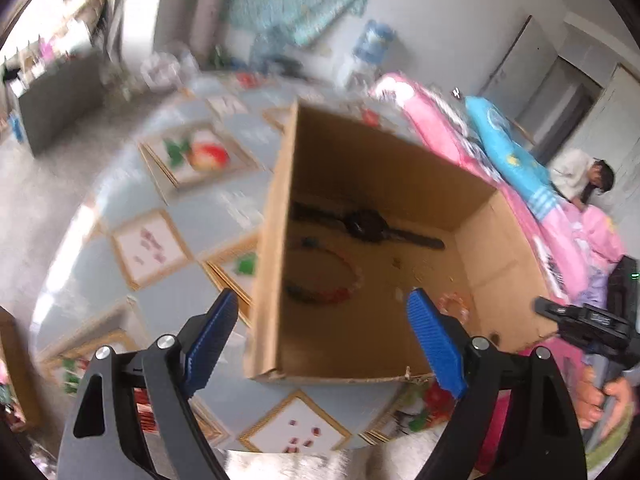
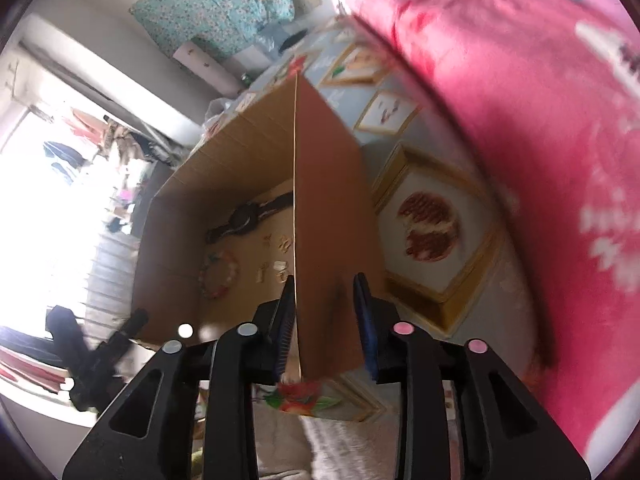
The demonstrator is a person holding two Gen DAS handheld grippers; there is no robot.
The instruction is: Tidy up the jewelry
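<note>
Right hand-held gripper (image 2: 324, 320) straddling cardboard box (image 1: 380, 184) wall, jaws partly open, not pressing. Left hand-held gripper (image 1: 324, 336) hovering wide open, empty, over box near table (image 1: 180, 220) edge; watch (image 1: 364, 226), bead bracelet (image 1: 332, 280) lying inside.

Brown cardboard box (image 1: 384, 184) — pink bedding (image 2: 520, 120)
</note>
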